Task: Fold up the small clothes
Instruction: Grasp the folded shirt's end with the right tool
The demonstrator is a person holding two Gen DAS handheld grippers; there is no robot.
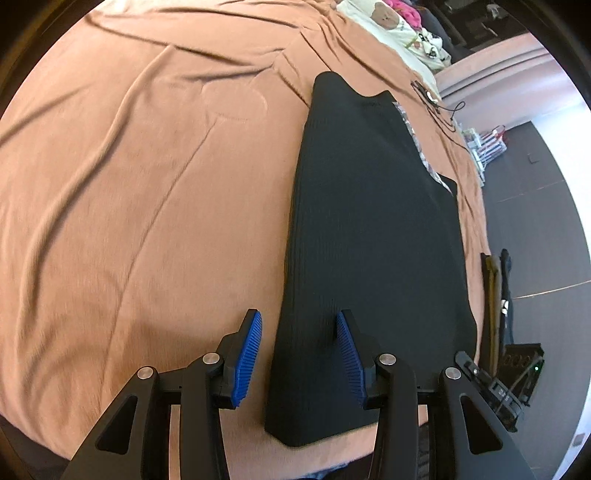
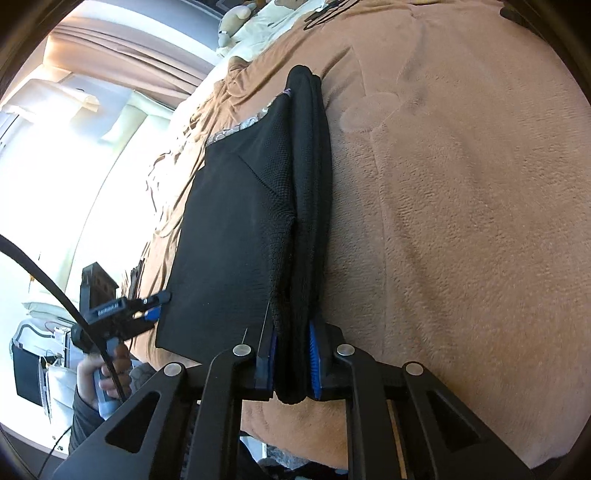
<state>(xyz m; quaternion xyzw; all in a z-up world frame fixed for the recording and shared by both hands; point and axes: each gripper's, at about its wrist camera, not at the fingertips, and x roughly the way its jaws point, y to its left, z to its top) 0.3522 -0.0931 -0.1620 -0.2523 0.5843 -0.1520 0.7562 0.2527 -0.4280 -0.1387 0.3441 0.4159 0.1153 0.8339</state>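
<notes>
The right tool is clamped on the near end of a black garment, its blue pads pressed against a thick bunch of folded layers. The left tool stands partly open with nothing between its pads; it straddles the garment's near left corner, one blue pad over the bedspread and the other over the cloth. In the right wrist view a hand holds that left tool just beside the garment's near corner on the window side.

The garment lies on the brown bedspread of a bed, close to the edge nearest the floor and window. It is already folded lengthwise: one side is doubled over into a thick ridge along the edge the right tool grips, and a strip of patterned trim peeks out at the far part. So the narrowing fold looks done. What seems left is to fold the long strip crosswise, end to end, into a compact packet, then flatten it. How many layers the ridge holds I cannot say for sure, as the black cloth hides its seams.

The garment's long axis runs away from both tools toward the pillows at the far end of the bed. Its near end is broader, and the far end tapers to a rounded tip.
</notes>
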